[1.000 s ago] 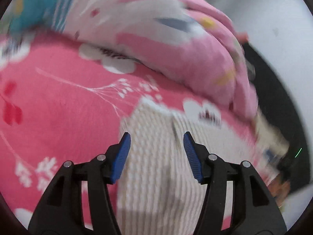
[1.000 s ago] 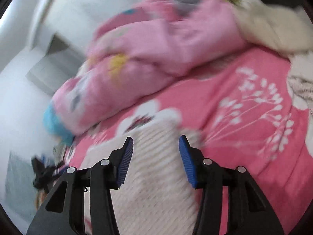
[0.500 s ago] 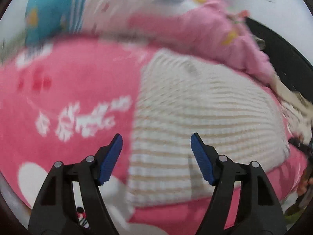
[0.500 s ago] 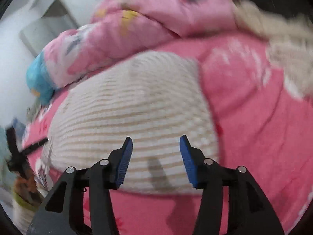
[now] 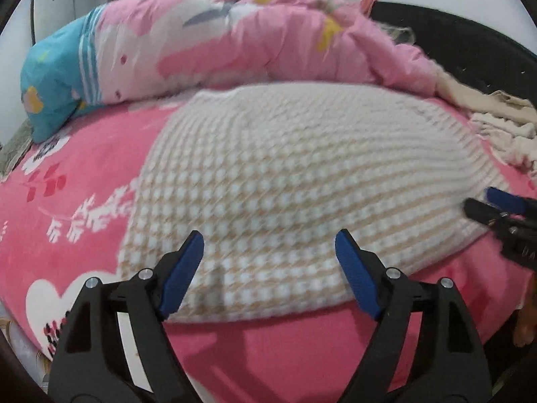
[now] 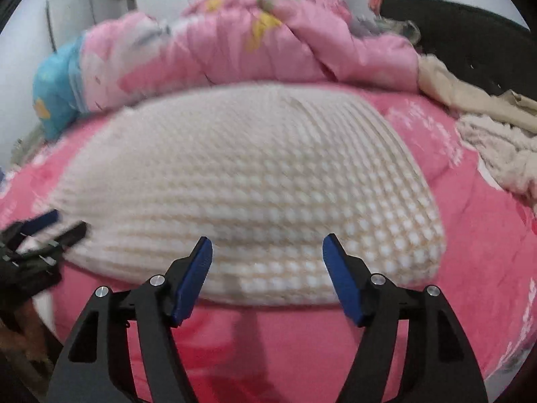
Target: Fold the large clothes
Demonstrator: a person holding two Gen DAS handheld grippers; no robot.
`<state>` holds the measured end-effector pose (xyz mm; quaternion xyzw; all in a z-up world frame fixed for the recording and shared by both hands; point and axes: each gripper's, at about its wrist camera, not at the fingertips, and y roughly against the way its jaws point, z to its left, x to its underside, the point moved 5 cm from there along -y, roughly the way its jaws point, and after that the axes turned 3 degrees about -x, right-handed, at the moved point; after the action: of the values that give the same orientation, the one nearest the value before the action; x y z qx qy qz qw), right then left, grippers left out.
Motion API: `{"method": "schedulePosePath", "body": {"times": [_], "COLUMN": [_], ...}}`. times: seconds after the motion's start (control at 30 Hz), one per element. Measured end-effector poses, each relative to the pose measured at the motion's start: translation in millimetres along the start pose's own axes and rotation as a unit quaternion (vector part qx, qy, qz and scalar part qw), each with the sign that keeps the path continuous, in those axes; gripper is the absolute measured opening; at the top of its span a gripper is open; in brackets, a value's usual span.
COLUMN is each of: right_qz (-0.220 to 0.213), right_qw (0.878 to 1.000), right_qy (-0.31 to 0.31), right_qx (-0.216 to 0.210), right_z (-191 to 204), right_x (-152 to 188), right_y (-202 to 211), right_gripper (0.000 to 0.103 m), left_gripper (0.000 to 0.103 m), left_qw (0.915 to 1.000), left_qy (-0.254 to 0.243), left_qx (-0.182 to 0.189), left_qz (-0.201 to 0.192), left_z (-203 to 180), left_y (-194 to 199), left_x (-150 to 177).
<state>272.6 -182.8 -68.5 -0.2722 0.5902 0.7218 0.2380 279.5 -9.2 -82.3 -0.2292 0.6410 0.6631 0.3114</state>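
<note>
- Left wrist view: left gripper (image 5: 269,255) spread wide, jaws just been opening, nothing between the blue pads (image 5: 183,270).
- Just beyond and above the fingertips: cream waffle-knit garment (image 5: 302,181), lying flat, its near hem level with the pads, not touched.
- To the right, at the garment's right edge: right gripper (image 5: 496,206), seen sideways and blurred.
- Under it all: pink floral bedsheet (image 5: 67,221); far ahead, a bunched pink quilt (image 5: 268,37) with a blue end at far left; beige clothes (image 5: 496,117) far right.
- Right wrist view: right gripper (image 6: 267,258) parted, jaws just been opening, holding nothing.
- Straight ahead of the tips: same cream waffle-knit garment (image 6: 255,174), near hem just past the pads (image 6: 342,282).
- To the left, by the garment's left edge: left gripper (image 6: 50,226), blurred.
- Beyond: pink quilt (image 6: 268,43); beige clothes (image 6: 496,134) to the right; white wall and shelf (image 6: 107,3) at upper left.
</note>
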Motion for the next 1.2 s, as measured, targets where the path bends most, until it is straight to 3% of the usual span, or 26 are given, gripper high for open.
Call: {"method": "schedulePosePath", "body": {"times": [0.1,0.17,0.4,0.6,0.73,0.83,1.07,1.2], "right_qz": [0.035,0.034,0.018,-0.008,-0.026,-0.03,-0.093,-0.101], "right_qw": [0.999,0.999,1.0,1.0,0.999,0.999,0.992,0.99], "right_qy": [0.016,-0.002,-0.017,0.003,0.02,0.014,0.042,0.055], "right_qx": [0.008,-0.005,-0.015,0.006,0.026,0.028,0.08,0.086], "right_z": [9.8,4.0,3.4,7.4,11.6,13.9,29.1,40.0], "right_x": [19.1,22.4,32.5,55.4,70.2,71.4,52.1,46.7], "right_y": [-37.8,-40.4,35.9,95.9,123.1,133.2,163.2,167.3], "right_gripper": [0.076,0.077,0.08,0.09,0.094,0.095,0.097,0.097], "left_gripper": [0.088,0.088,0.088,0.09,0.094,0.095,0.095,0.095], "left_qw": [0.9982,0.9978,0.9997,0.9991,0.9973,0.9978,0.9936,0.9926], "left_qy": [-0.002,0.009,0.011,0.023,0.048,0.061,0.058,0.056], "left_qx": [-0.028,-0.036,-0.016,0.028,0.046,0.013,-0.095,-0.104], "left_qz": [0.054,0.055,0.013,-0.024,-0.03,-0.023,-0.019,-0.027], "left_z": [-9.6,-9.7,-12.8,-20.5,-18.6,-13.5,3.7,8.1], "left_y": [-39.0,-45.0,31.2,101.7,128.6,138.9,153.9,162.4], "left_x": [10.0,14.4,20.4,38.7,51.7,54.8,43.7,37.3]}}
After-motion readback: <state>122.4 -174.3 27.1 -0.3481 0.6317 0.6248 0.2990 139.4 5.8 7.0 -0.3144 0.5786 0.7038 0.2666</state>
